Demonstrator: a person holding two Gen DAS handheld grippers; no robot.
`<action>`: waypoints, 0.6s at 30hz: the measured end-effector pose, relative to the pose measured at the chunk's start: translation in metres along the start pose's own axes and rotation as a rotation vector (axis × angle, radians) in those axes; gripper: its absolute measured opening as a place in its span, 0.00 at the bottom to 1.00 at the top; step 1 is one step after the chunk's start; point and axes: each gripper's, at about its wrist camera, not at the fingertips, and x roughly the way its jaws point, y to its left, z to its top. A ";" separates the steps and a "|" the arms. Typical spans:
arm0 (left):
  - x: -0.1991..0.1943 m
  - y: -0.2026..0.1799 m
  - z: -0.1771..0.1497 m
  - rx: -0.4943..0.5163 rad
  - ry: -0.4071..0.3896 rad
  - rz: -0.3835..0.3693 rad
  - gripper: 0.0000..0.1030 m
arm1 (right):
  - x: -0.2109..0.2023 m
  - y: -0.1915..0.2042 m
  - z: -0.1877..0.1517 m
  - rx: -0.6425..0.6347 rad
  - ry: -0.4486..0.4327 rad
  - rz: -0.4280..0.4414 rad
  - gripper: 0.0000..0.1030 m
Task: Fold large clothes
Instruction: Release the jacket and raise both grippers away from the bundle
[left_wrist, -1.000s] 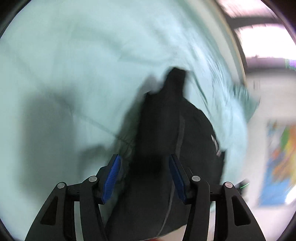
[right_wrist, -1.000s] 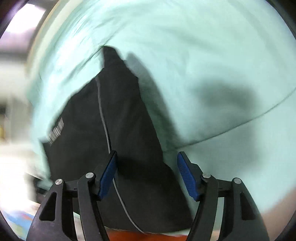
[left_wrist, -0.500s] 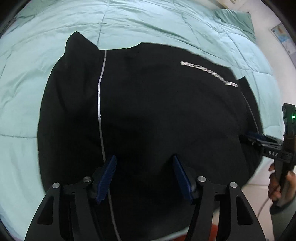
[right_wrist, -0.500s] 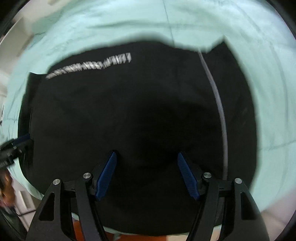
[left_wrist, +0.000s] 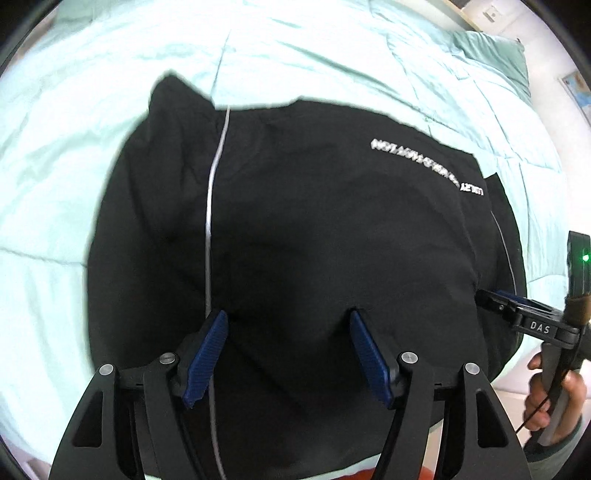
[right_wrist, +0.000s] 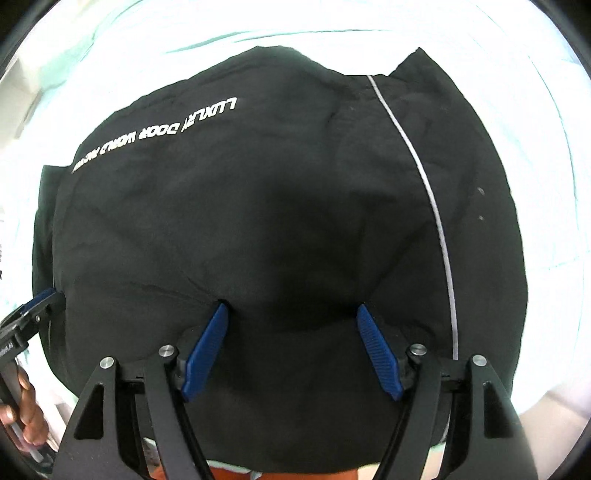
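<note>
The black, thin synthetic garment with white piping (left_wrist: 295, 240) lay on the mint quilted bed (left_wrist: 74, 110); judged light, limp, slippery. Left gripper (left_wrist: 288, 343) and right gripper (right_wrist: 291, 339) jaws stood wide apart, holding nothing. Grip hem corners.

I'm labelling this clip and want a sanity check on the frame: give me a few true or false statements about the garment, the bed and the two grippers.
1. The black garment lies spread on a pale green bedspread. True.
2. The left gripper has its jaws clamped shut on a sleeve. False: they stand wide apart over the cloth.
3. White lettering runs across the garment. True.
4. The garment carries a thick red stripe. False: it has a thin white line.
5. The right gripper is open over the garment's near part. True.
</note>
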 end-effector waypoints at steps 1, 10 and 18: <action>-0.010 -0.004 0.002 0.019 -0.027 0.024 0.68 | -0.005 -0.002 0.000 -0.010 -0.006 -0.006 0.72; -0.099 -0.039 0.014 0.117 -0.207 0.028 0.68 | -0.108 0.014 -0.006 -0.072 -0.179 0.000 0.72; -0.149 -0.096 0.019 0.133 -0.327 0.013 0.68 | -0.184 0.023 -0.021 -0.112 -0.328 -0.001 0.72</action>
